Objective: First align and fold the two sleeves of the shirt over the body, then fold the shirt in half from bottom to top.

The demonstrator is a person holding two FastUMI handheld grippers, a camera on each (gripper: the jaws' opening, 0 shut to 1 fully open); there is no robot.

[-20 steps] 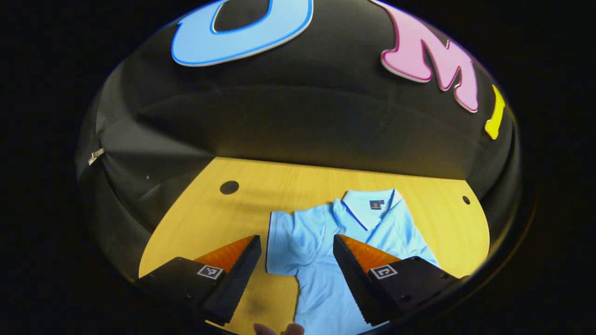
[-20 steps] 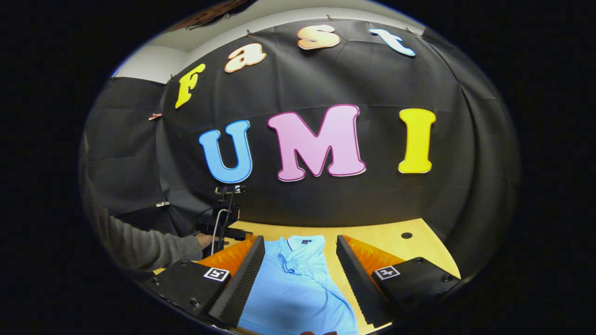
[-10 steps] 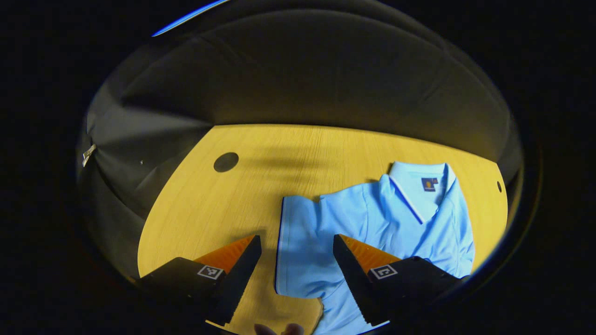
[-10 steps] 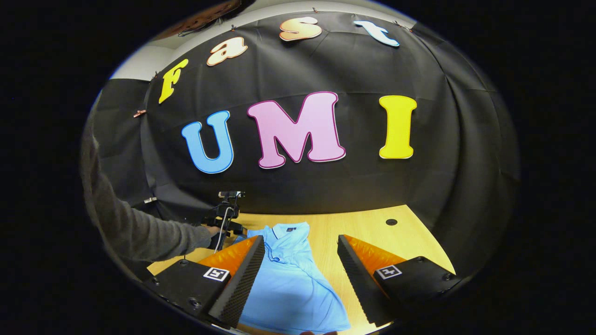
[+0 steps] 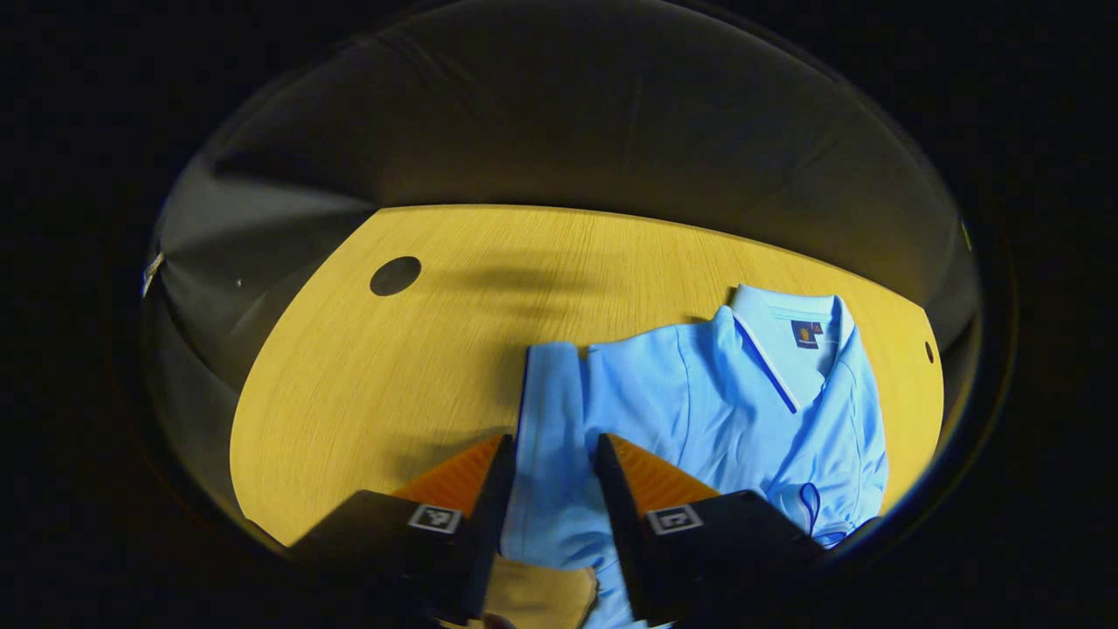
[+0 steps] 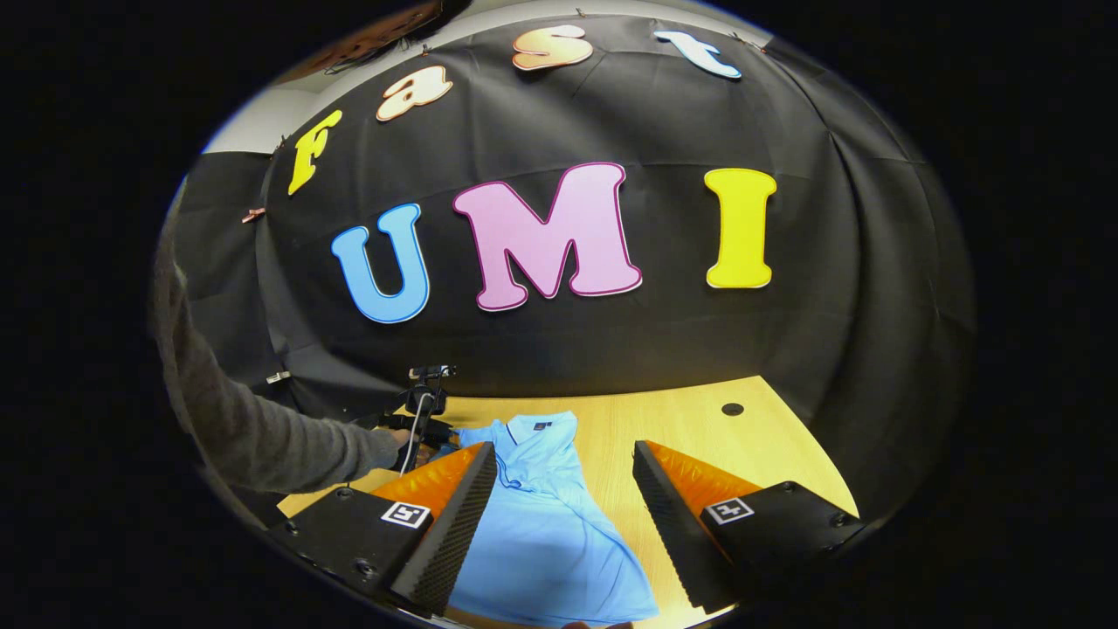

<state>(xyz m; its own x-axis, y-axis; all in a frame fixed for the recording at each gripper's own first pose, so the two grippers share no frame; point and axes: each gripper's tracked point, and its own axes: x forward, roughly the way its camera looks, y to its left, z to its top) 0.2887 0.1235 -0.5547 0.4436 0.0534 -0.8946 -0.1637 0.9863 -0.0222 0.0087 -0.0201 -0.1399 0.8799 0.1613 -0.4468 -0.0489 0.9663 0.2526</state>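
- Since half a second ago the left gripper (image 5: 552, 489) has dropped toward the sleeve (image 5: 550, 411) and its jaws have narrowed round the sleeve's cuff end; whether both fingers already press the cloth I cannot tell.
- Right gripper (image 6: 563, 515) hangs with its jaws wide apart and nothing between them, above the lower body of the light-blue polo shirt (image 6: 541, 533).
- That shirt lies flat on the wooden table (image 5: 419, 349), collar (image 5: 790, 336) toward the back wall.
- Progress, as I judge it: early. The left sleeve lies spread out to the side, not over the body. The bottom-to-top fold is not begun.
- Hard to make out: the right sleeve's state; the hem, cut off at the lower edge; the left gripper's fingertips, which cover the cloth they approach.
- A grey-sleeved arm (image 6: 262, 437) reaches in in the right gripper view, holding the left gripper (image 6: 424, 428).
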